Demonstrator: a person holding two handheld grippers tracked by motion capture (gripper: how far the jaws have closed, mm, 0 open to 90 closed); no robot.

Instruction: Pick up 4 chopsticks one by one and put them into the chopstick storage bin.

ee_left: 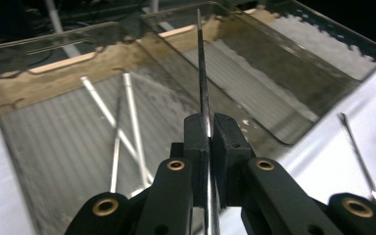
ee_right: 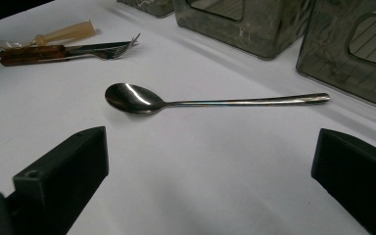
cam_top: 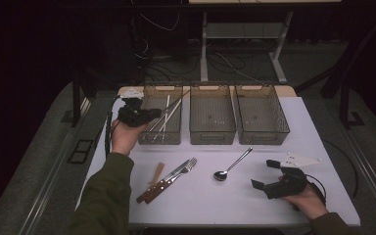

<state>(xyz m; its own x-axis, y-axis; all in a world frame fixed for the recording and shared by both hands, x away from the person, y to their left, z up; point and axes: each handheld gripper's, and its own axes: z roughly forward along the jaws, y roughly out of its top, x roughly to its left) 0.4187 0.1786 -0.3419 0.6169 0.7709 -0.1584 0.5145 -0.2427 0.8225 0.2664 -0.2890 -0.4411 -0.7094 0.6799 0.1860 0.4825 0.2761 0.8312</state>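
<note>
My left gripper (cam_top: pixel 138 114) hovers at the left edge of the left clear bin (cam_top: pixel 160 137). In the left gripper view its jaws (ee_left: pixel 209 133) are shut on a thin metal rod (ee_left: pixel 201 73) that points out over the bin. A few similar metal rods (ee_left: pixel 132 112) lie on the floor of that bin (cam_top: pixel 168 115). At the table's front right, my right gripper (cam_top: pixel 265 174) rests low and open with nothing between its jaws. A steel spoon (ee_right: pixel 137 98) lies just ahead of the right gripper (ee_right: pixel 210 161), its bowl toward me (cam_top: pixel 221 175).
Three clear bins stand in a row at the back; the middle bin (cam_top: pixel 213 134) and the right bin (cam_top: pixel 262 133) look bare. A fork and a knife with wooden handles (cam_top: pixel 169 177) lie front left beside a pale wooden-handled piece (cam_top: pixel 157 171). The table (cam_top: pixel 298 142) is white.
</note>
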